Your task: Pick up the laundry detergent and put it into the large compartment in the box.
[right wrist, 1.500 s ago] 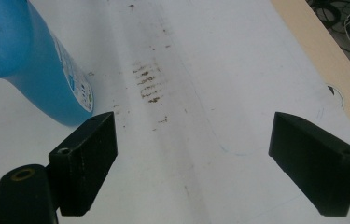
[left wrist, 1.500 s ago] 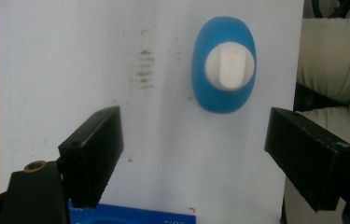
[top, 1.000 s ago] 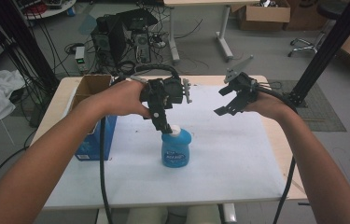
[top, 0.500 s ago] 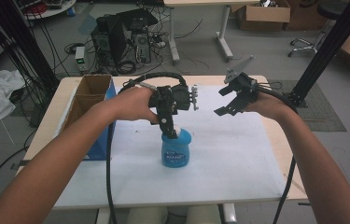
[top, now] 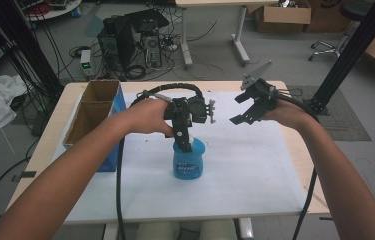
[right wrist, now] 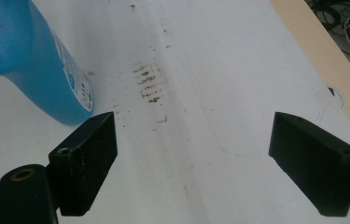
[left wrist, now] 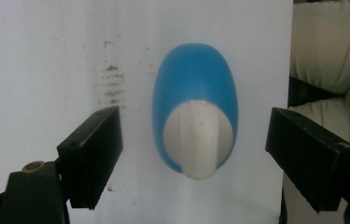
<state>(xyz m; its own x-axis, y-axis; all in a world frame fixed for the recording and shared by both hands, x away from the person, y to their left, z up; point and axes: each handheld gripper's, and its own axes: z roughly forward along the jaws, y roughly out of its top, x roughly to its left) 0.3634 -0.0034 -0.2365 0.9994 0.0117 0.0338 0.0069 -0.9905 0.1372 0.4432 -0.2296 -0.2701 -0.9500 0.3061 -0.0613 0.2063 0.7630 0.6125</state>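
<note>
A blue bottle (top: 189,162) with a white cap (left wrist: 198,142) is seen standing upright on the white surface (top: 255,170), roughly midway between its left and right edges and somewhat nearer the person's edge than the far one. The left tool (top: 184,145) is held directly above the bottle, pointing straight down at it. In the left gripper view, the jaws are spread wide, one on each side of the cap, with clear gaps between them and the cap; nothing is gripped. The bottle's blue shoulder (left wrist: 193,79) is visible behind the cap in that view.

The right tool (top: 247,107) is held in the air above the far right part of the surface, well apart from the bottle. Its jaws are likewise spread wide and hold nothing. In the right gripper view, the bottle's labelled side (right wrist: 37,79) is seen at the upper left, beyond the jaws, and a patch of brown marks (right wrist: 150,84) lies on the white surface just beside the bottle's base.

An open cardboard box (top: 92,112) with a blue side stands at the left edge of the surface, well apart from the bottle.
</note>
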